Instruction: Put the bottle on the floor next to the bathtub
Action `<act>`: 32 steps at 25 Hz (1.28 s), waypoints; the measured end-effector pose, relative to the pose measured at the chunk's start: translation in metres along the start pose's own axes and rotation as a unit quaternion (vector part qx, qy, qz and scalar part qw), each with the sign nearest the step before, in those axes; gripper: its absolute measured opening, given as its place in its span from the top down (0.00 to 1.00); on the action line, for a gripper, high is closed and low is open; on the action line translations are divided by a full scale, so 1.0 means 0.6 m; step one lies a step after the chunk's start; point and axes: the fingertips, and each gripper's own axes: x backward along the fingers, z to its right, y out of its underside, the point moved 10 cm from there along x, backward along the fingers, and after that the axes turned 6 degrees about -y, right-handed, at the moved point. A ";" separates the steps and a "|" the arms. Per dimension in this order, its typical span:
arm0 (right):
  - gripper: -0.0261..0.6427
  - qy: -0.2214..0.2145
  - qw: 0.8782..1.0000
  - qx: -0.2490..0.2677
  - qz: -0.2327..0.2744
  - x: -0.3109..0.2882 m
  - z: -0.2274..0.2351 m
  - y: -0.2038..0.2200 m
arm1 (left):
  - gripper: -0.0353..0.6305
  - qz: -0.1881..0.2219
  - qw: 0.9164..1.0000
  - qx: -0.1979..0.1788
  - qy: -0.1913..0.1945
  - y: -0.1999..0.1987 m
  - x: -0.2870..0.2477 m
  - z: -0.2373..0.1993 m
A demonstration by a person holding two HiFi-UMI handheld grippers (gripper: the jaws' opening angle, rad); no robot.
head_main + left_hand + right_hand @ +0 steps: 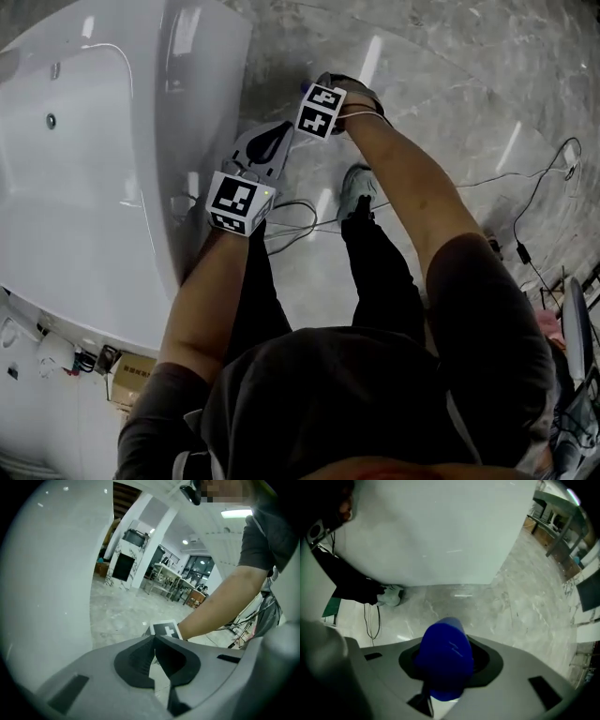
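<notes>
Blue round-bodied bottle (444, 644): lower centre of the right gripper view, lying along the tongs' axis with its rounded end toward the camera. It sits in the right tongs (447, 667). The dark pads are part-way closed and press on both flanks of the bottle. In the head view the bottle is hidden behind that gripper.

Past the bottle is grey marbled stone floor (511, 602), filling the centre and right of the frame. Cannot tell whether the bottle touches the floor.

White glossy bathtub (436, 531): its outer wall fills the top of the right gripper view, near the bottle. In the head view the tub takes up the left side, with both grippers just off its right edge.

Left tongs (154, 641): lower centre of the left gripper view. The tips are closed together and touching, with nothing between them. The tub wall fills the left of that frame.

Black-and-white square marker cube (165, 630): it belongs to the right gripper and shows just above the left tongs' tips. A bare forearm (225, 597) runs from it up to the right.

Light-coloured shoe (390, 595): mid-left of the right gripper view, on the floor at the foot of the tub wall. A thin black cable (368, 620) hangs below it. In the head view the same shoe sits at centre, below the right gripper.
</notes>
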 end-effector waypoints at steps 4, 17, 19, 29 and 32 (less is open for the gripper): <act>0.77 0.014 0.999 0.015 -0.029 -0.075 0.029 -0.010 | 0.94 -0.001 1.000 -0.011 -0.013 0.010 -0.015 -0.017; 0.76 0.035 0.995 0.057 -0.077 -0.127 0.063 -0.035 | 0.94 0.013 0.997 0.036 -0.072 0.011 -0.007 -0.062; 0.76 0.031 0.995 0.058 -0.078 -0.125 0.067 -0.039 | 0.94 0.013 0.996 0.040 -0.075 0.008 -0.007 -0.065; 0.70 0.043 0.996 0.046 -0.069 -0.119 0.050 -0.043 | 0.94 0.020 0.996 0.036 -0.073 0.009 -0.008 -0.067; 0.64 0.045 0.996 0.042 -0.057 -0.106 0.045 -0.044 | 0.94 0.023 0.997 0.036 -0.070 0.004 -0.009 -0.067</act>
